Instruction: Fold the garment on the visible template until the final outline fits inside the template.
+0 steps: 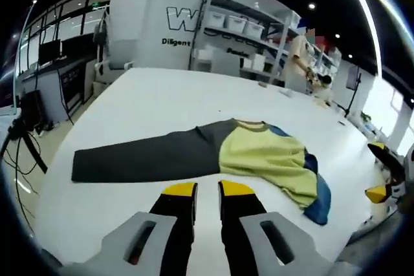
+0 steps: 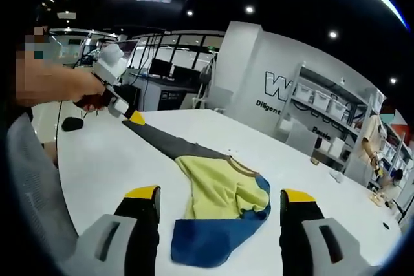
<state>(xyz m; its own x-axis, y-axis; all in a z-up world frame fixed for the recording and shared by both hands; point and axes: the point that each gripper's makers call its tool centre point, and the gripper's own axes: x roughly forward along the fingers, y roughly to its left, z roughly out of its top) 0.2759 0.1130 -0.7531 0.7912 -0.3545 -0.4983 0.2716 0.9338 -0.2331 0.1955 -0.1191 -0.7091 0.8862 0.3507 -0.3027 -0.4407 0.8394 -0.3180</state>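
One garment [image 1: 213,153] lies spread on the white bench [image 1: 162,101]. Near its yellow body, the left gripper [image 1: 207,189] shows jaws nearly together; the right gripper [image 2: 220,193] jaws stand wide apart.

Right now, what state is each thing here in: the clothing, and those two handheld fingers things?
Garment: lying flat on the white table, partly bunched, dark sleeve stretched out, not folded.
Left gripper: fingers nearly together, holding nothing, hovering beside the garment.
Right gripper: fingers wide apart, holding nothing, over the garment's blue end.
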